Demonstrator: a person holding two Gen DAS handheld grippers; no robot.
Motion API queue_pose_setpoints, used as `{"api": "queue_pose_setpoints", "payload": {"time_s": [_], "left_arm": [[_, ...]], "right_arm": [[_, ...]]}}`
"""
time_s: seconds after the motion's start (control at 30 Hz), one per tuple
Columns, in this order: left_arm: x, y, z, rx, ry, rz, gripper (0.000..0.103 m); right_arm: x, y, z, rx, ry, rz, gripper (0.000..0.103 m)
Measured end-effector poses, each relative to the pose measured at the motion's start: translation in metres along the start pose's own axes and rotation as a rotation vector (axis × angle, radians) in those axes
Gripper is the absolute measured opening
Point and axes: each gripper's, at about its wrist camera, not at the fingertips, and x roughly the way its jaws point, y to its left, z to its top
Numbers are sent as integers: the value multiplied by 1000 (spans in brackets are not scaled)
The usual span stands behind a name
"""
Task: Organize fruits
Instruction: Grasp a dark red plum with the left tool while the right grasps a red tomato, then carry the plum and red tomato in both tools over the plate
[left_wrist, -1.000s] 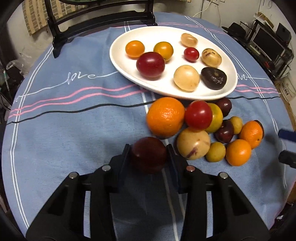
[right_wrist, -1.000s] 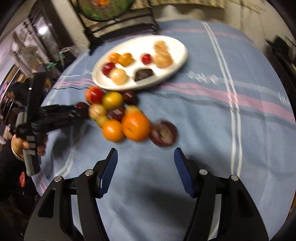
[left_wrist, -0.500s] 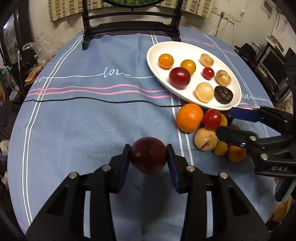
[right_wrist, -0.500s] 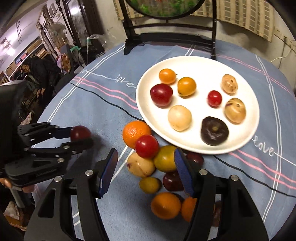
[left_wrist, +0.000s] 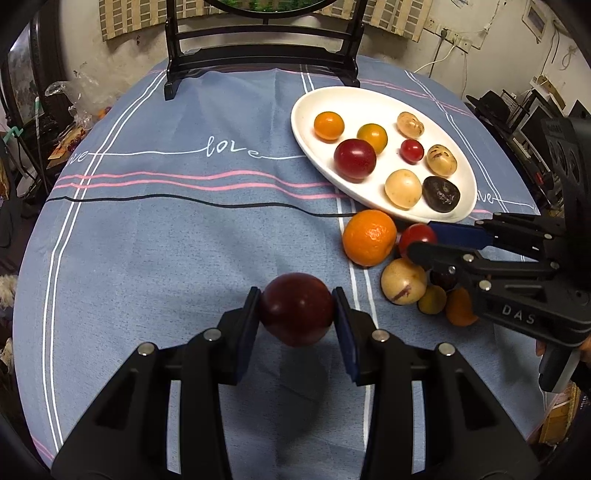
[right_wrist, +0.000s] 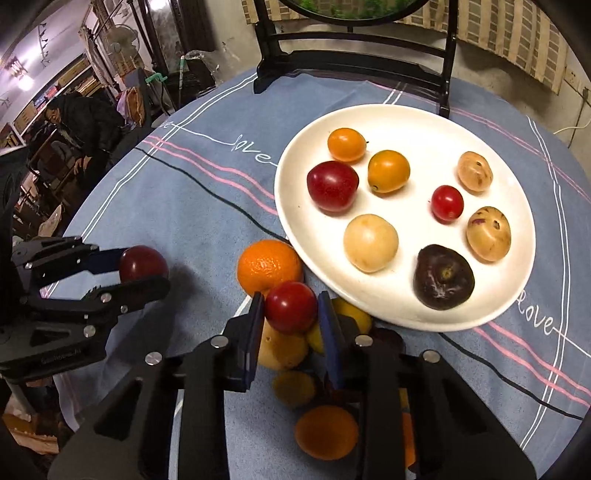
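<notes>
My left gripper (left_wrist: 296, 310) is shut on a dark red plum (left_wrist: 296, 308) and holds it above the blue cloth, left of the fruit pile; it also shows in the right wrist view (right_wrist: 142, 269). My right gripper (right_wrist: 291, 308) is shut on a red tomato (right_wrist: 290, 306) at the top of the pile, beside a large orange (right_wrist: 269, 266). The white plate (right_wrist: 424, 122) holds several fruits, among them a red plum (right_wrist: 332, 185) and a dark wrinkled fruit (right_wrist: 443, 277).
Loose fruits lie under my right gripper: a pale potato-like fruit (left_wrist: 403, 281), small yellow ones and oranges (right_wrist: 327, 432). A black stand (left_wrist: 262, 40) sits at the table's far edge. Shelves and clutter surround the round table.
My right gripper moved in over the pile and closed on the red tomato. My left gripper lifted and drew back left with the dark plum.
</notes>
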Motion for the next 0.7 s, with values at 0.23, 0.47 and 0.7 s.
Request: {"api": "queue_pose_setpoints", "payload": {"time_s": [0.23, 0.47, 0.7], "left_arm": [[-14, -8, 3, 16, -30, -9, 40], [-25, -45, 5, 103, -50, -64, 40], [-20, -105, -9, 235, 0, -135, 40]], "right_arm": [[-37, -11, -19, 62, -57, 53, 29], [-75, -27, -67, 143, -71, 42, 29], [-84, -40, -121, 296, -66, 33, 29]]}}
